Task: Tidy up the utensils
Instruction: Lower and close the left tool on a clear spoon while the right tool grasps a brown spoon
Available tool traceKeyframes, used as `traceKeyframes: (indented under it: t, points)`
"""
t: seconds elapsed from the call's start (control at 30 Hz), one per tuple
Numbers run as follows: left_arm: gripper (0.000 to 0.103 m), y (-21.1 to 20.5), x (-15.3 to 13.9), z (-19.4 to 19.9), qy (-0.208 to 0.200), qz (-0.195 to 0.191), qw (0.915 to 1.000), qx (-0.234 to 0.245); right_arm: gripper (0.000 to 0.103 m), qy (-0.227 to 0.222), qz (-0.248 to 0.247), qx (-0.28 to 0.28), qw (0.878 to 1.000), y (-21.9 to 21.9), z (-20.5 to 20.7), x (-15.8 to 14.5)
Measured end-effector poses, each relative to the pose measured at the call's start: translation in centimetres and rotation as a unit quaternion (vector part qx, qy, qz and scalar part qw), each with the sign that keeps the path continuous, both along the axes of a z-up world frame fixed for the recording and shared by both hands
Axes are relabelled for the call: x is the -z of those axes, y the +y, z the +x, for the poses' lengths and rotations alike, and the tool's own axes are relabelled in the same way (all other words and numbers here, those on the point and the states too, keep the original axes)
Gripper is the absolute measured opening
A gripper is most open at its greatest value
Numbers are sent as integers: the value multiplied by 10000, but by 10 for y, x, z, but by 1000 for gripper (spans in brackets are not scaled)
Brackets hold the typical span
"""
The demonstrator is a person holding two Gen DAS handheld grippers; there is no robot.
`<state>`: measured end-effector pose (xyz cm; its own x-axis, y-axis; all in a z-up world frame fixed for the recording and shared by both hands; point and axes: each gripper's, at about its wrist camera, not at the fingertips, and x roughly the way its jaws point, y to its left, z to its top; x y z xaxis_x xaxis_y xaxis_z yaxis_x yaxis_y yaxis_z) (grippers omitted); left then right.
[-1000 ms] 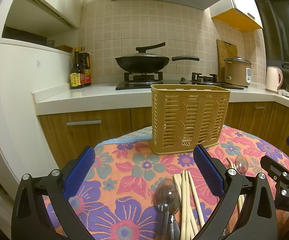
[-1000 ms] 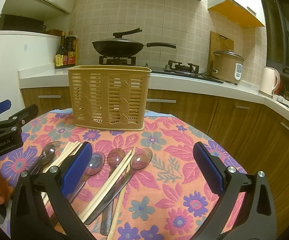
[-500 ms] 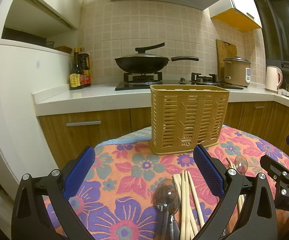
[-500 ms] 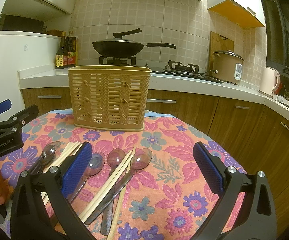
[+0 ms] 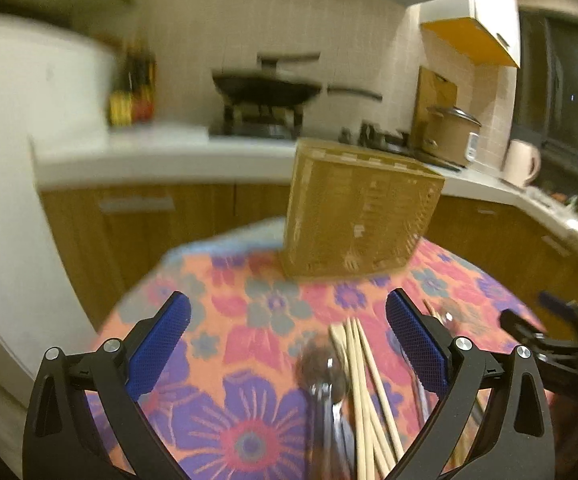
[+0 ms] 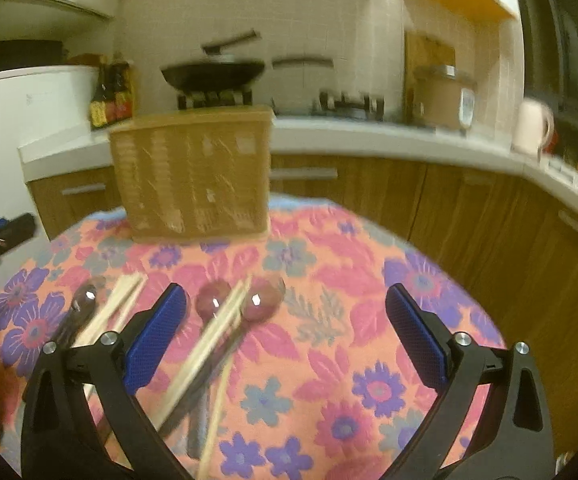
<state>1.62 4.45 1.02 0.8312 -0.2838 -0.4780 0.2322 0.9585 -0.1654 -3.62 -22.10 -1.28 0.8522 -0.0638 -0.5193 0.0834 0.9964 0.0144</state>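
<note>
A tan slatted utensil basket point(image 5: 359, 210) stands at the far side of the flowered tablecloth point(image 5: 249, 432); it also shows in the right wrist view point(image 6: 195, 178). Wooden chopsticks point(image 5: 363, 380) and a clear spoon point(image 5: 325, 372) lie between the fingers of my left gripper point(image 5: 287, 344), which is open and empty. In the right wrist view, chopsticks point(image 6: 209, 340) cross two spoons point(image 6: 263, 300) between the fingers of my right gripper point(image 6: 287, 344), open and empty. More chopsticks point(image 6: 117, 300) and a spoon point(image 6: 81, 300) lie to the left.
A counter point(image 6: 369, 136) with a wok on a stove point(image 6: 213, 76), sauce bottles point(image 6: 111, 100), a rice cooker point(image 6: 445, 96) and a kettle point(image 6: 533, 128) runs behind the table. The other gripper shows at the right edge point(image 5: 549, 344) and at the left edge point(image 6: 1, 232).
Both cameras have tilted and moved, blurring the views. The left view has swung so the basket sits further right and skewed. The utensils lie where they were.
</note>
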Motion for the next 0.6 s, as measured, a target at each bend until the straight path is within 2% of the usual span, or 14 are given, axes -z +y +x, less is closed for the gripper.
traceKeyframes:
  t: [0.07,0.13,0.17,0.2,0.27,0.3,0.37,0.47,0.6]
  points:
    - [87,11,3,10,493,-117,9981,337,81,355,95,-35,9993,-6,6,4]
    - [81,11,13,20,1106,-36,9915,685,73,664,248,-131,9974,-8,10,8]
    - [75,7,19,24,1387,110,9869,819,71,817,340,-184,9959,-9,13,10]
    - [64,1,26,27,1642,306,9815,936,66,942,412,-224,9944,-9,15,12]
    - [49,-9,40,29,2014,574,9715,1107,53,1254,606,-328,9897,-10,20,15]
    - [47,-13,46,30,2160,594,9669,1221,50,1338,655,-372,9881,-9,21,16]
    - [46,-18,56,30,2371,571,9596,1407,45,1563,787,-515,9832,-8,23,18]
    - [43,-23,59,31,2370,654,9590,1414,39,1829,946,-699,9761,-4,27,20]
    - [35,-26,60,35,2390,787,9582,1361,34,2053,886,-657,9725,-2,33,25]
